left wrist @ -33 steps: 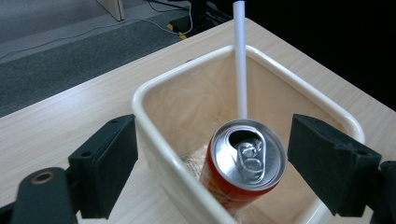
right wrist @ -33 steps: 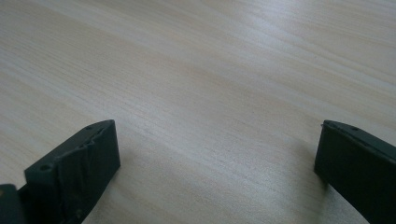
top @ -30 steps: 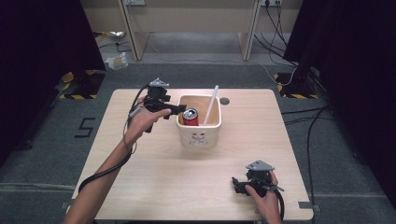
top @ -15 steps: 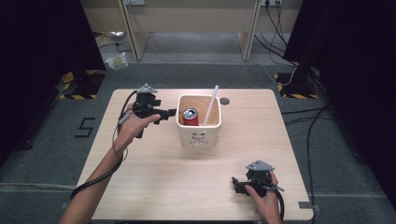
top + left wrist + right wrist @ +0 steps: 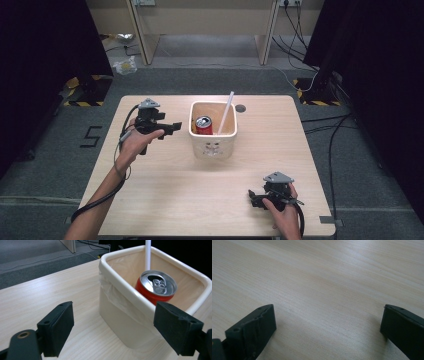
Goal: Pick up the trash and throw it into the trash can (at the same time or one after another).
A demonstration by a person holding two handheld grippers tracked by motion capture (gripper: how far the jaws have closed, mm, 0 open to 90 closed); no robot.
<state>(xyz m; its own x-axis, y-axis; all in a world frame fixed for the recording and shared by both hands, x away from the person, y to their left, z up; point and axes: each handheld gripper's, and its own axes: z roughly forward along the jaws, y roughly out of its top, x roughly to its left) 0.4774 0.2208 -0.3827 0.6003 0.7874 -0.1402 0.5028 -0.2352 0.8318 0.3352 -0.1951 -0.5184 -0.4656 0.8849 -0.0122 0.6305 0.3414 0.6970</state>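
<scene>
1 red can (image 5: 203,125) and 1 white straw (image 5: 226,111) sit inside 1 cream bin (image 5: 212,148) at the table's (image 5: 165,200) far middle. The left gripper (image 5: 175,125) is held level just left of the bin, its jaws spread wide and empty. The right gripper (image 5: 252,196) rests low at the near right, released, holding nothing.

Tabletop (image 5: 200,200) evenly, softly lit from above; surroundings at high view's left and right edges fall to near black. Faint soft shadows only. Pale glare band along tabletop's far edge behind bin (image 5: 214,136). Left gripper view: can (image 5: 155,288) top sharp with small highlights, black jaws near lens soft. Right gripper view: warm sheen on wood, soft shadows under jaws, far tabletop blurred.
</scene>
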